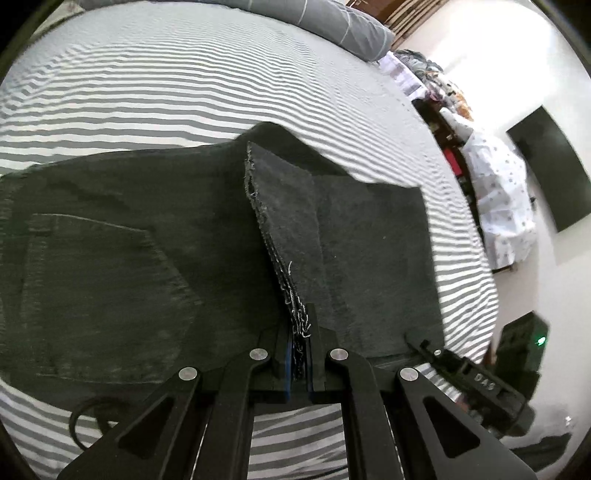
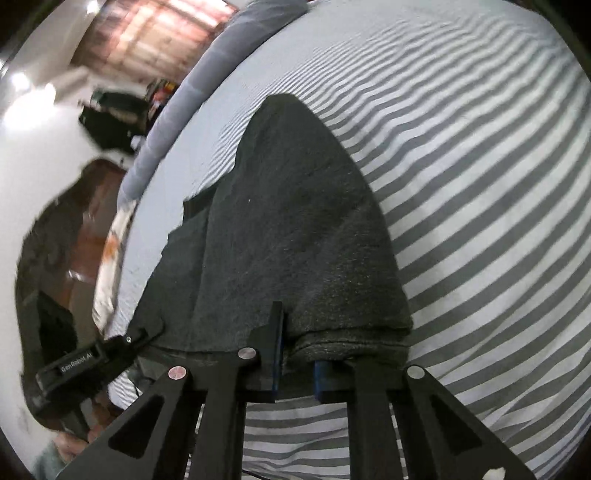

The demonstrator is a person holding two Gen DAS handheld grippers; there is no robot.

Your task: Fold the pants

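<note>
Pinching the pants (image 1: 155, 236), left gripper (image 1: 300, 343) and right gripper (image 2: 295, 354) jaws clamp its frayed hem.

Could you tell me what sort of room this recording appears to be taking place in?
Most likely a bedroom: the pants lie on a striped bedsheet, a grey pillow sits at its far edge, and clothes hang by the wall.

Striped bedsheet (image 1: 184, 92) lies bare beyond the pants (image 1: 147, 240); a pillow (image 1: 332, 22) bounds its far edge.
</note>
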